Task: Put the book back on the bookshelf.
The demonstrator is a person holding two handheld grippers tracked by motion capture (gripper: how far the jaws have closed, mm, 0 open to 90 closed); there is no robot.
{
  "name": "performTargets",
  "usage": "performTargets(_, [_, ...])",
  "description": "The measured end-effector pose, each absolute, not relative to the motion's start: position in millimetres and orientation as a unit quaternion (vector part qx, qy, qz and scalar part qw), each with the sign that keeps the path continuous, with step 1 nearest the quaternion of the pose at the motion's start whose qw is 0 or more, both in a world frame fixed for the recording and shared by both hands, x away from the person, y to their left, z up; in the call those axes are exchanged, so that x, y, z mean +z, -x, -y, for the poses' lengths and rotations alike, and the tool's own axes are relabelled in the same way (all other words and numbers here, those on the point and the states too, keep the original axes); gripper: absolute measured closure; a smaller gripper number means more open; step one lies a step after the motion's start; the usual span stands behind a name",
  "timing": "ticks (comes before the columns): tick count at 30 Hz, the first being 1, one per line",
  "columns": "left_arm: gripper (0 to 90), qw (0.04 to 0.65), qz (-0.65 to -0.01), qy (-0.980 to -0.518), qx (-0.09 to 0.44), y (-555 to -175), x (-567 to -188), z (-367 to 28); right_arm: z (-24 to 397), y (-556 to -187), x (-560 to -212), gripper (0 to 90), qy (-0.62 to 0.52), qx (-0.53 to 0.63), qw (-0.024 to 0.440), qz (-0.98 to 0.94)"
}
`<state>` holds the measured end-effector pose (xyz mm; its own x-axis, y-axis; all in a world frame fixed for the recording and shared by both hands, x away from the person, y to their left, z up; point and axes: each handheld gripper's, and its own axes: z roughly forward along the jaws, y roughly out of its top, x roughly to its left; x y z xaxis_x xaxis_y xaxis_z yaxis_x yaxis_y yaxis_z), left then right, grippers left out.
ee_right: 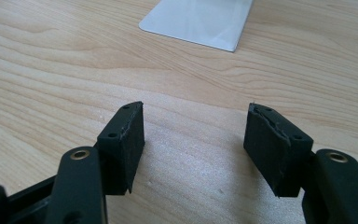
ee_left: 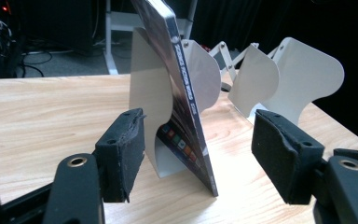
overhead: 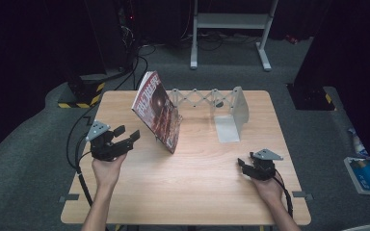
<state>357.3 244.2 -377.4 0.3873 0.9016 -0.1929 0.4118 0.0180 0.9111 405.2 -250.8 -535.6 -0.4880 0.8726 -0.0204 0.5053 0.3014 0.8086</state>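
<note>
A: Cataloguing item one: a thin glossy softcover magazine with a dark red cover [overhead: 156,111], standing tilted on its lower edge near the middle of the pale wooden table [overhead: 197,183], leaning back against the left plate of a white metal expanding bookend rack [overhead: 207,98].

B: Handling notes?

A: Judged light, limp and slick. The pages will likely sag or fan if gripped at one corner, and the glossy cover may slide between pads. Best hold: across the spine edge, low down, where the sheets are bound and stiffest.

B: Appearance from close in?

A: In the left gripper view the magazine [ee_left: 186,112] shows edge-on, a white spine strip with small print, cover bowed slightly, foot resting on the table just ahead of the bookend's base.

B: Tools?

A: The left gripper [overhead: 125,137] stands just beside the magazine, jaws apart, nothing between the pads [ee_left: 123,151]. The right gripper [overhead: 243,166] rests well apart near the table's right side, jaws also spread and empty.
</note>
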Motion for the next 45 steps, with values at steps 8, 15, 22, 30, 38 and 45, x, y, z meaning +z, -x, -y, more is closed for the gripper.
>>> performTargets(8, [34.8,0.509,-0.501,-0.659,0.235,-354,-387,-241,251,-406,-536,38.0,-0.446,0.387,0.238,-0.771])
performTargets(15, [34.9,0.506,-0.497,-0.663,0.238,-350,-389,-238,251,-406,-536,38.1,-0.445,0.387,0.238,-0.771])
performTargets(22, [35.0,0.5,-0.495,-0.67,0.237,-350,-397,-233,251,-405,-536,38.1,-0.446,0.387,0.238,-0.771])
performTargets(30, [35.0,0.494,-0.492,-0.676,0.24,-349,-403,-228,251,-405,-536,38.0,-0.446,0.387,0.238,-0.771])
performTargets(38, [34.9,0.495,-0.496,-0.674,0.234,-348,-414,-226,251,-405,-536,38.1,-0.446,0.387,0.238,-0.771])
performTargets(45, [35.8,0.482,-0.497,-0.682,0.235,-347,-423,-222,251,-405,-536,38.0,-0.446,0.387,0.238,-0.771])
